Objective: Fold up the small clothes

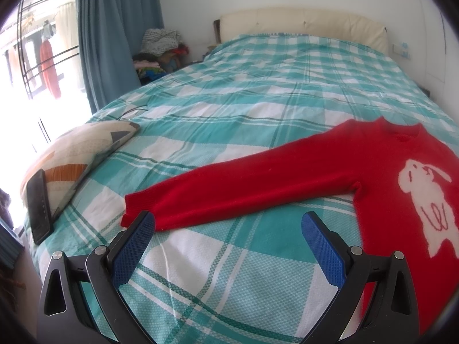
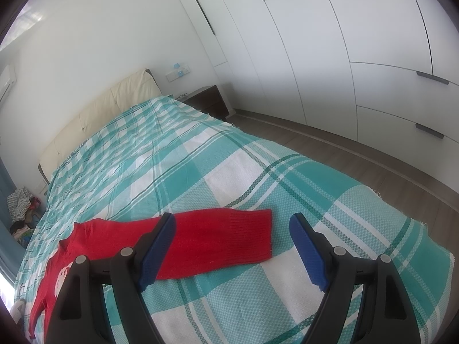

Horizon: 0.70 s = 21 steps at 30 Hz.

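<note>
Sweater: we saw a red sweater spread flat on the checked bed, front up, a white animal figure on the chest, both sleeves stretched straight out to the sides.
Left sleeve: in the left wrist view it ran from the shoulder at about 2 o'clock down to a cuff at about 10 o'clock of the left gripper; the cuff lay just beyond the left-hand fingertip, partly behind it.
Right sleeve: in the right wrist view the ribbed cuff sat at about 12 o'clock of the right gripper, between the two fingertips and a little past them; the sleeve ran off toward 9 o'clock to the body.
Left gripper: our jaws stood wide apart with nothing between them, only bedspread.
Right gripper: jaws likewise spread wide, empty, no pad touching cloth.
Long axis: cuff to cuff, lying across our line of reach (not along it).
Nearer hand: each gripper was near its own cuff; we judged the right one better lined up, since its cuff already lay between the fingers.
Stage: we judged no fold had been made yet.
Nearby: a pillow and a dark phone lay at about 9 o'clock of the left gripper, well apart from the sleeve.
</note>
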### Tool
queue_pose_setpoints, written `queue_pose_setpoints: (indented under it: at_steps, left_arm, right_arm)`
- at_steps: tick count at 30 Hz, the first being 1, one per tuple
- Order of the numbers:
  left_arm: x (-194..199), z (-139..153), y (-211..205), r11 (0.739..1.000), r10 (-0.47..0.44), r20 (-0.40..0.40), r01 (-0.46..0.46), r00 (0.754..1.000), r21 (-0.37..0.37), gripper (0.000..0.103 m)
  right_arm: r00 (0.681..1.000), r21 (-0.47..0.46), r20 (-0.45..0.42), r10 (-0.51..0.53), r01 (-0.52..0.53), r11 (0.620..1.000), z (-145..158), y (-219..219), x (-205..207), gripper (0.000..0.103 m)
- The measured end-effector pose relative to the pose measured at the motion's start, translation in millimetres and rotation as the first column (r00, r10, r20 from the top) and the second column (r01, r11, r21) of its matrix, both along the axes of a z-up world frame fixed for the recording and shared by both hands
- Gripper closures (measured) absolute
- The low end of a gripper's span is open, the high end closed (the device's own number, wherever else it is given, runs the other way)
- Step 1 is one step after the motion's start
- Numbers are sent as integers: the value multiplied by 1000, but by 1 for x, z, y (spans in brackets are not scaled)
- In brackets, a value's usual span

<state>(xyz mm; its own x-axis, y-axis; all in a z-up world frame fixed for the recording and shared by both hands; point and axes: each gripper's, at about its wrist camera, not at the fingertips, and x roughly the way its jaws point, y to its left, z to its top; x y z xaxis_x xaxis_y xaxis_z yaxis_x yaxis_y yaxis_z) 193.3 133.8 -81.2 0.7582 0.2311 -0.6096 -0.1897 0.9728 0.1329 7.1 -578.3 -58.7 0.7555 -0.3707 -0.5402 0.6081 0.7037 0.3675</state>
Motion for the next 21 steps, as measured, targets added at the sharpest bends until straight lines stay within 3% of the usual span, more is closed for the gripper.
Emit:
queue_pose_setpoints:
  at_steps: [7, 10, 16, 21]
  left_arm:
    - [0, -2, 2, 1000, 3, 3, -3, 1000, -5, 1]
    - [3, -3, 6, 999, 10, 4, -10, 1000, -30, 1]
    - [4, -5, 13, 997, 21, -14, -22, 1000, -72, 1]
    - [4, -4, 11, 997, 26, -12, -27, 1000, -76, 1]
  right_arm:
    - [1000, 1, 0, -2, 2, 1000, -2, 0, 0, 22]
    - [999, 39, 45, -11, 9, 999, -5, -3, -6, 22]
    - [983, 278, 182, 38, -88, 957, -18, -31, -18, 22]
    - [985, 474, 136, 104, -157, 867, -43, -52, -4, 23]
